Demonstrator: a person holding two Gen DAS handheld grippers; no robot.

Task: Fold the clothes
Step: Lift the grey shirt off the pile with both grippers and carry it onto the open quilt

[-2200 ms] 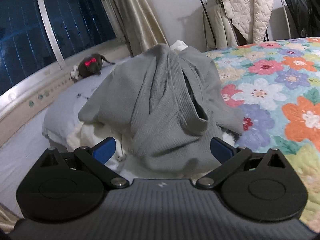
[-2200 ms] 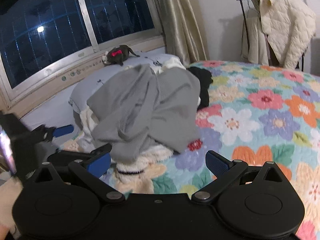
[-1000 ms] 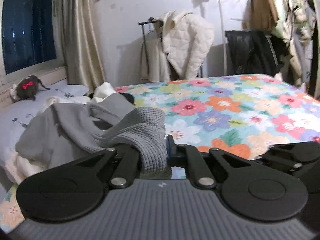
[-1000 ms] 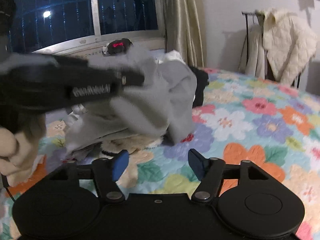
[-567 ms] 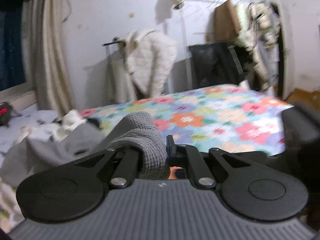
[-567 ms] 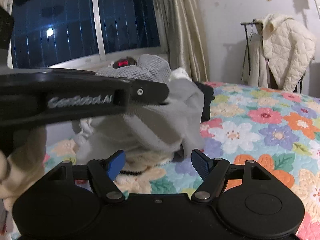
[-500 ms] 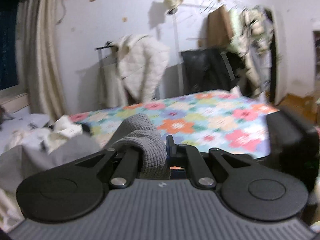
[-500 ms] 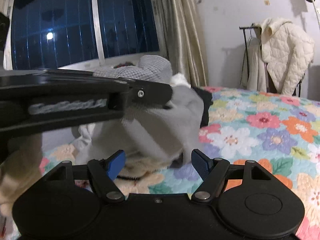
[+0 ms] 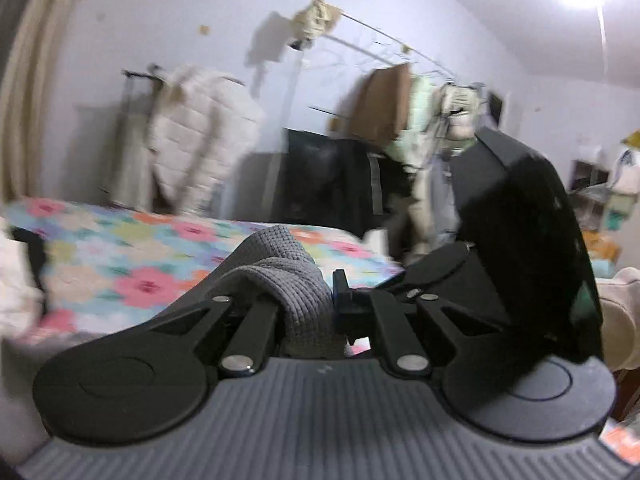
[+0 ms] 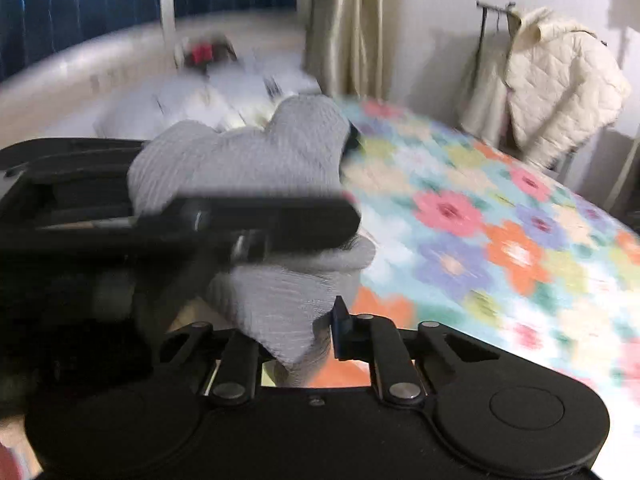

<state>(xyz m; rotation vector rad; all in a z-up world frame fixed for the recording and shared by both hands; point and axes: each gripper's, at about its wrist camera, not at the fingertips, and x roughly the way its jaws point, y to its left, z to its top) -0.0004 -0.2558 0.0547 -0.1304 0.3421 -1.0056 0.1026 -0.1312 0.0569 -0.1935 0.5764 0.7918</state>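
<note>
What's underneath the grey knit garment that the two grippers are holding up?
Under the grey knit garment, held by the left gripper and the closing right gripper, lies the floral quilt. The gripper bodies hide whatever is directly below.

A bed [image 10: 500, 240] covered by a flowered quilt [image 9: 132, 264] fills the room's middle; pale pillows [image 10: 240, 84] and white clothes [image 9: 16, 280] lie at its window end.
</note>
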